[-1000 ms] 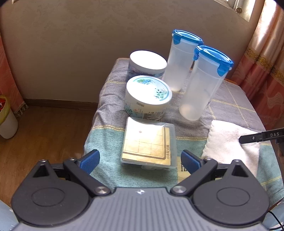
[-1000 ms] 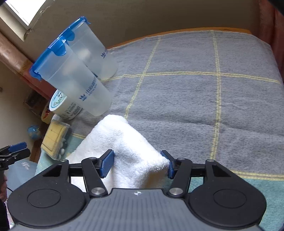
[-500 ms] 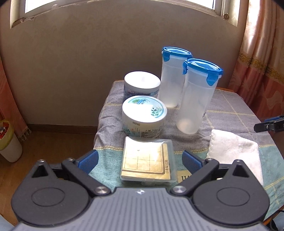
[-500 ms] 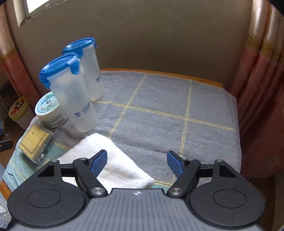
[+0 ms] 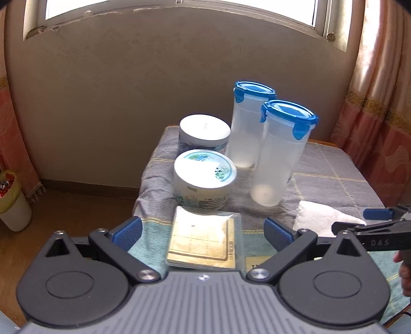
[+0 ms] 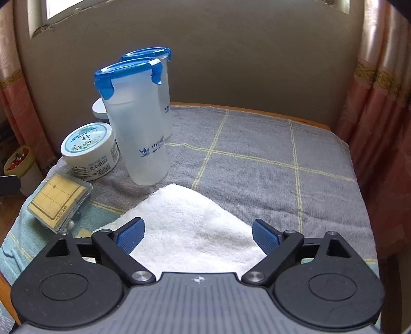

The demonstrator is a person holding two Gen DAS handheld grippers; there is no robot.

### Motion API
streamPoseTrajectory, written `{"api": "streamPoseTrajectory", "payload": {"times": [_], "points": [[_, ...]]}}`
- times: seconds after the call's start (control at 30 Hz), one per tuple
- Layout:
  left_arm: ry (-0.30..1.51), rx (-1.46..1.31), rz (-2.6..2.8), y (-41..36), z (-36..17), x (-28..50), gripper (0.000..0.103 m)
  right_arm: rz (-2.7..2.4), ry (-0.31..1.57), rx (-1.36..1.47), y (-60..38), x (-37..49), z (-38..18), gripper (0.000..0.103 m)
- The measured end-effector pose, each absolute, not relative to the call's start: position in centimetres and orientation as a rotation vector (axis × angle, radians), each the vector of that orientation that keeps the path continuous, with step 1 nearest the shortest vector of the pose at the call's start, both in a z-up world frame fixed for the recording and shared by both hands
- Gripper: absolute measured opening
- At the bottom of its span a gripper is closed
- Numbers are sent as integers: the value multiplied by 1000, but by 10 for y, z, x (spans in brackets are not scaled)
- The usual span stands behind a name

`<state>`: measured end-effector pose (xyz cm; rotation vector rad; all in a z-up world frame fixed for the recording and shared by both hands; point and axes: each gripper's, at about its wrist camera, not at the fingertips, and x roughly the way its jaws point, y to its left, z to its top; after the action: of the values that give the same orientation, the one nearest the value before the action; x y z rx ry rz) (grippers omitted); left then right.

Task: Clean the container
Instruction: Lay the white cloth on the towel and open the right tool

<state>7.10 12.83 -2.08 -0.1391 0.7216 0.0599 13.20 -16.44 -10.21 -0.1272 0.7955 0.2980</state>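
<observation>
You get daylight from the window (image 5: 179,15) above the wall, blown out to plain white, so the wall below sits in dim shade while the curtain (image 5: 380,102) at the right glows warm and the white towel (image 6: 190,228) reads bright without losing its texture. Shadows on the bench (image 6: 257,164) are soft, and faint glare lies on the blue lids (image 5: 289,113) and the clear flat box (image 5: 205,239). Both views are sharp in the middle, with strong fisheye bending, dark corners and slight colour fringing at your edges.
</observation>
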Motion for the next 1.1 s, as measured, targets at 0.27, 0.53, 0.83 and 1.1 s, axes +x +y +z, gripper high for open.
{"api": "streamPoseTrajectory", "payload": {"times": [0.27, 0.53, 0.83, 1.1], "points": [[721, -164, 12, 110, -22, 71, 100, 265, 864, -127, -158, 122, -136, 103], [705, -167, -2, 92, -17, 70, 103, 263, 846, -127, -158, 119, -140, 103], [670, -124, 32, 75, -3, 58, 103, 267, 843, -73, -174, 110, -119, 103], [521, -43, 48, 57, 35, 32, 103, 246, 750, -71, -195, 91, -54, 103]]}}
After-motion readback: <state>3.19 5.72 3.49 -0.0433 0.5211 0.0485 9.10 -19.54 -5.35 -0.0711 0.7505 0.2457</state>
